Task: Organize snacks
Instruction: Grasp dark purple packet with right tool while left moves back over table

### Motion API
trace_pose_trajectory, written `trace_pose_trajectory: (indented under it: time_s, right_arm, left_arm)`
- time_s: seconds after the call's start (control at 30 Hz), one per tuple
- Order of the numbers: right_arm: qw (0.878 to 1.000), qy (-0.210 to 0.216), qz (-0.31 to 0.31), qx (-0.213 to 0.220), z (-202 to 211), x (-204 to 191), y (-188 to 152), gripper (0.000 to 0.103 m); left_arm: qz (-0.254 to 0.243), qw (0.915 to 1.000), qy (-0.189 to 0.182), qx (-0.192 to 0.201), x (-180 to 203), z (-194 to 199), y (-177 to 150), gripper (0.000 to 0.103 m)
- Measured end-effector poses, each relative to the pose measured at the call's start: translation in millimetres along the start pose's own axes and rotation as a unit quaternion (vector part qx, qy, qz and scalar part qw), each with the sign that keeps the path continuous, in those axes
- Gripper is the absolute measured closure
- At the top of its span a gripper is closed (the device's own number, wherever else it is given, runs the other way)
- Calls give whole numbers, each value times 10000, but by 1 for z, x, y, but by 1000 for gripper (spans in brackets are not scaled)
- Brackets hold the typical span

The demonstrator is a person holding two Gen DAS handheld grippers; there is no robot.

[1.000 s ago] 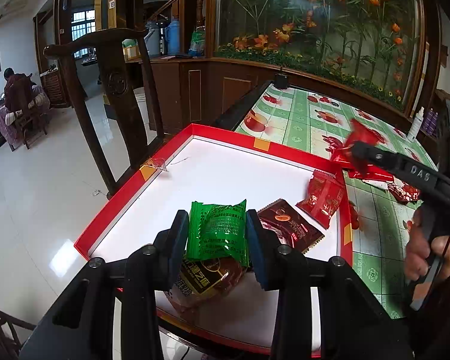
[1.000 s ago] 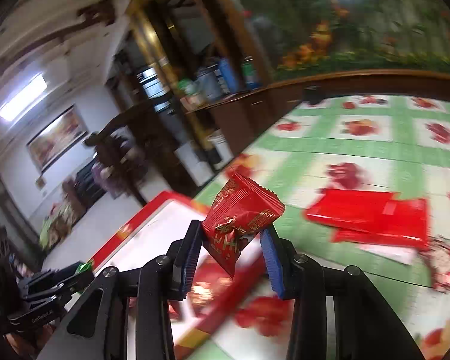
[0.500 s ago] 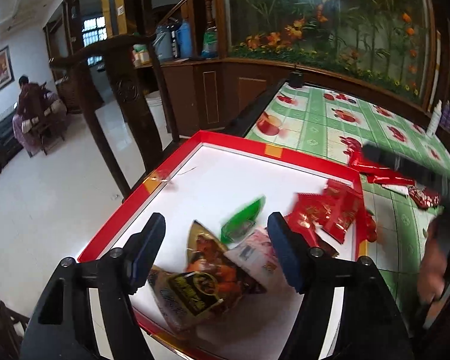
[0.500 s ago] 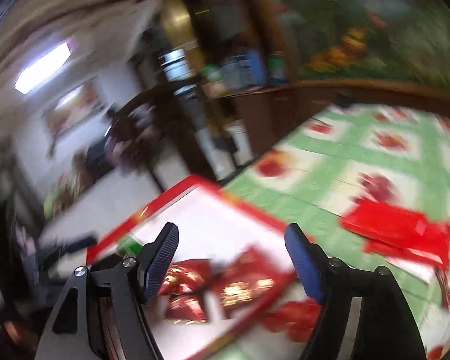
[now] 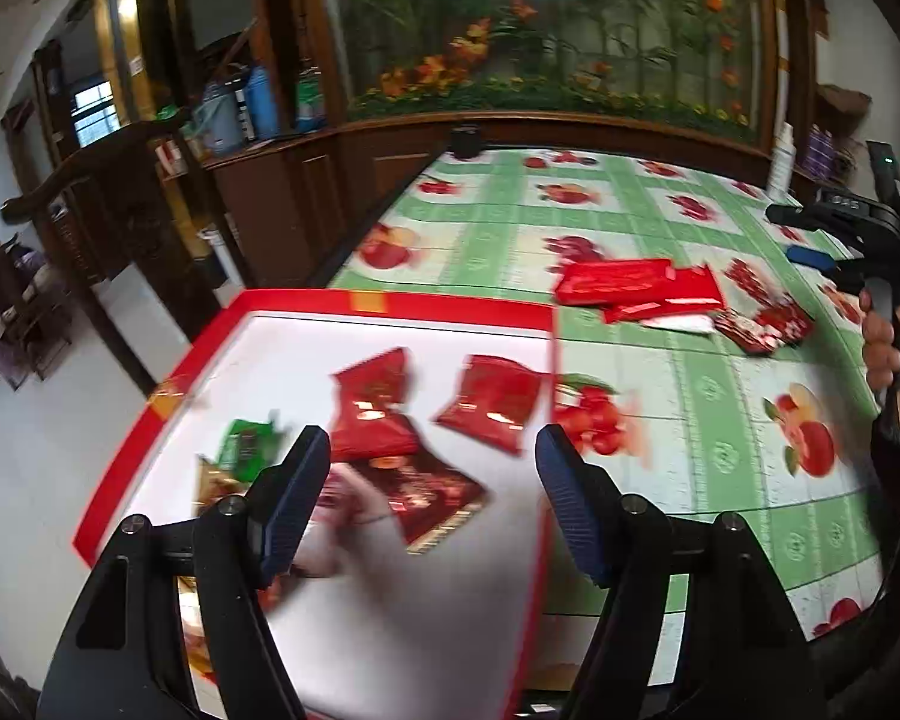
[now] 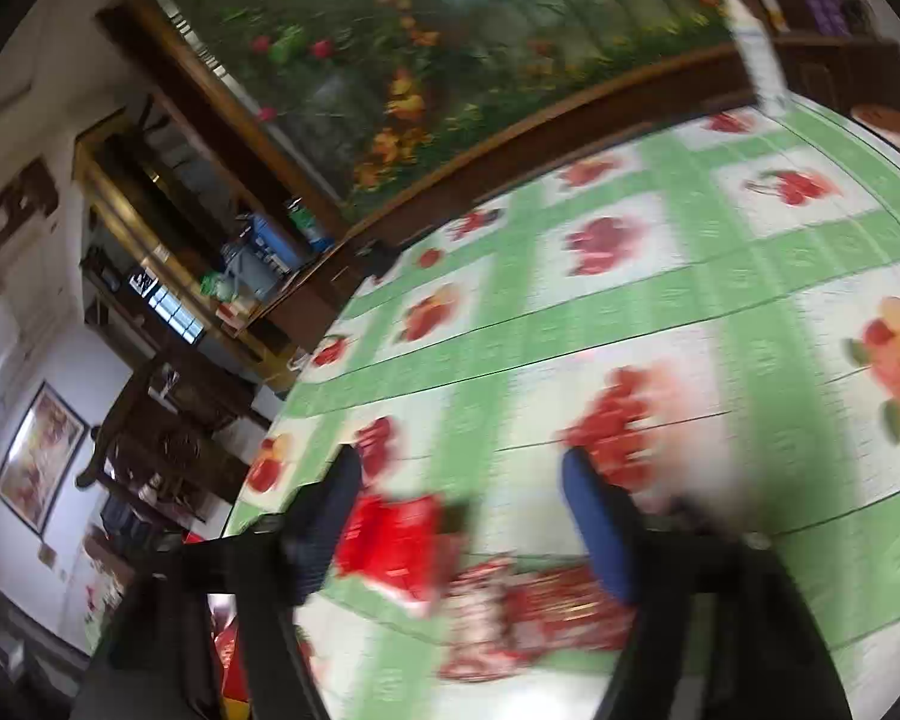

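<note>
My left gripper (image 5: 431, 456) hangs open and empty over the near right part of the red-rimmed white tray (image 5: 390, 303). Inside the tray lie two bright red packets (image 5: 373, 402) (image 5: 493, 403), a dark red packet (image 5: 435, 495) and a green packet (image 5: 247, 443). More red packets (image 5: 636, 287) lie loose on the green fruit-print tablecloth (image 5: 720, 420). My right gripper (image 6: 462, 480), also seen from the left wrist view (image 5: 801, 234), hovers low over those loose red packets (image 6: 396, 546). Its jaws are closing, with nothing pressed between the pads. This view is blurred.
A person's hand (image 5: 882, 342) holds the right gripper at the table's right side. A dark wooden chair (image 5: 120, 180) stands left of the tray. A wooden cabinet with a flower mural (image 5: 540, 48) runs along the far table edge. A white bottle (image 5: 780, 156) stands far right.
The left gripper let go of the green packet into the tray, opened and shifted right. The right gripper dropped its red packet in the tray and swung back over the loose packets on the cloth.
</note>
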State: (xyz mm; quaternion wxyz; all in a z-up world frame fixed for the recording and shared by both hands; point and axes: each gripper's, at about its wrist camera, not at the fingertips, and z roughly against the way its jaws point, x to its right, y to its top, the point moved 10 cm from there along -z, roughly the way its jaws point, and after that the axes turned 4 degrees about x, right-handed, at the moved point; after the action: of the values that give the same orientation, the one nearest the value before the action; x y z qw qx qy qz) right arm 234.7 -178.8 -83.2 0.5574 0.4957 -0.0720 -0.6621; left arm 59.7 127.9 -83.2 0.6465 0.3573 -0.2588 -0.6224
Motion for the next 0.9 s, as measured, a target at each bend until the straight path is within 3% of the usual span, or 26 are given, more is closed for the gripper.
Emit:
trace_pose_trajectory:
  time_s: [0.1,0.17,0.3,0.43,0.5,0.53,0.6,0.63,0.7,0.8,0.9]
  right_arm:
    - [9991,-380,62,-198,-12,35,5,75]
    - [9969,-647,169,-404,-20,49,0,82]
    - [9962,-648,189,-547,-36,52,-9,82]
    - [9912,-724,492,-991,-46,46,-30,83]
    - [9889,-390,470,-1352,-44,36,-42,79]
    - [9830,-80,546,-1754,-42,26,-56,79]
    - [9509,797,1050,-2799,-27,-4,-98,81]
    - [9363,1024,1375,-3065,-14,-16,-115,81]
    - [9387,825,1681,-2895,-3,-14,-114,79]
    - [9561,425,1307,-2588,7,15,-95,67]
    - [9683,83,906,-2328,14,44,-74,65]
  left_arm:
    - [-100,9999,-103,-72,17,-1,-4,32]
    - [-164,9996,-189,-119,28,-1,-7,32]
    - [-308,9990,-282,-176,45,4,-12,32]
    - [-402,9986,-310,-160,52,11,-14,32]
    - [-432,9984,-321,-156,54,15,-15,32]
    - [-440,9984,-311,-162,54,15,-16,32]
    - [-451,9983,-297,-207,54,15,-18,32]
    - [-465,9982,-318,-220,55,16,-18,32]
    - [-498,9981,-304,-214,56,16,-19,32]
    - [-560,9976,-305,-276,62,13,-21,32]
    - [-631,9967,-410,-299,72,14,-22,32]
